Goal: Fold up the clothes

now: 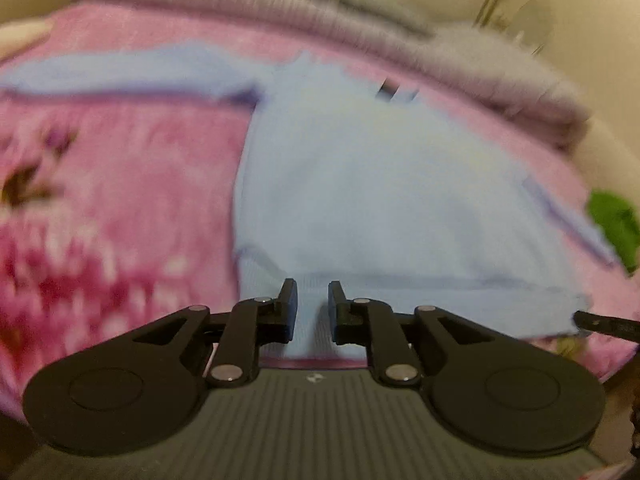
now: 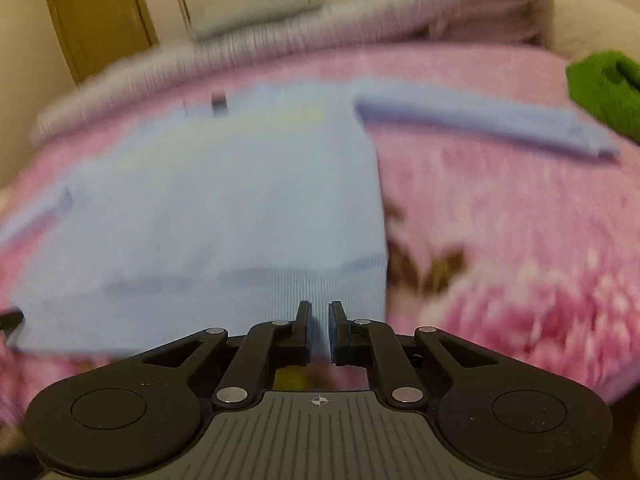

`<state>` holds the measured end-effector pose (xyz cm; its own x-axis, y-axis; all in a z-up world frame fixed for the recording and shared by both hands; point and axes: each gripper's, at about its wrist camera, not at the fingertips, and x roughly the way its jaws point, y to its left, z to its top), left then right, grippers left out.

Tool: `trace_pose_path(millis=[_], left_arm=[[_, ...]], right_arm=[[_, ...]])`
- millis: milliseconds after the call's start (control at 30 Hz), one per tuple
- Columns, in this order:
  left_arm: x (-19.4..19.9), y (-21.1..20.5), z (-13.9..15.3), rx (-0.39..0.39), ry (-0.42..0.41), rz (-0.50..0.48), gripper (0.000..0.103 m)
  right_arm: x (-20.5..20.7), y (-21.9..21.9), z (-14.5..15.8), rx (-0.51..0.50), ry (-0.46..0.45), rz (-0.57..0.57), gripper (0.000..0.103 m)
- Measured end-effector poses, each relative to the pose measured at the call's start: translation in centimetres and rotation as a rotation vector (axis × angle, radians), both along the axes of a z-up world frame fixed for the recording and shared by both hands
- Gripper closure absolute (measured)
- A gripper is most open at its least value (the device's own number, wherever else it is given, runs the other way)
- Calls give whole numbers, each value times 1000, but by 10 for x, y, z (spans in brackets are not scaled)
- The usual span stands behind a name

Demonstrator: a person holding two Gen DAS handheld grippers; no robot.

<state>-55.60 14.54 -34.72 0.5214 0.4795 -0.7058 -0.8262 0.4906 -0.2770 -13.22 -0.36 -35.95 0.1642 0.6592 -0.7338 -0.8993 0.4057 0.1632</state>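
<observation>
Light-blue sweater point(image 1: 360, 184) lies spread on a pink floral blanket point(image 1: 120, 208) covering the bed, filling the centre of both views, one sleeve reaching toward the upper right in the right wrist view. Left hand-held gripper point(image 1: 312, 308) pinches the ribbed hem between nearly closed fingers. Right hand-held gripper point(image 2: 319, 330) likewise clamps the hem. A green cloth point(image 2: 600, 88) sits at the right edge.

Warm dim light, perhaps motion-blurred
</observation>
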Motion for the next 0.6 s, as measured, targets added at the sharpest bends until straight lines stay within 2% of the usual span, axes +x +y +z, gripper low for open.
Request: trace_pose_path(millis=[67,133,200,367,400,467,500,533,600], left_arm=[[2,-8,2,-17,31,13,91],[4,-13,11,-41,70,19,91],[7,-23,28,-28,83,23,90],[20,-49,64,61,128,0,76],[23,-51,68,74,135,-1,76],[24,-62,75,85,150,0,75],[23,-67,78,87,156,1,75],[22,-72,81,91,158,1,75],[20,-82,86,108,163,3,74]], right_arm=[[-8,-8,3,-4,-18,-11,95],[-12,-13,14,0,8,-35,95],[-19,-16,31,47,18,-45,95],[-48,-21,67,91,-15,-36,93],[-52,-23,72,96,-13,-31,90],[-63,-28,78,111,-10,-28,45],[-68,-31,82,127,-13,-27,36],[-73,-35,86,144,-17,-25,33],[-80,-41,93,162,-20,-12,33]])
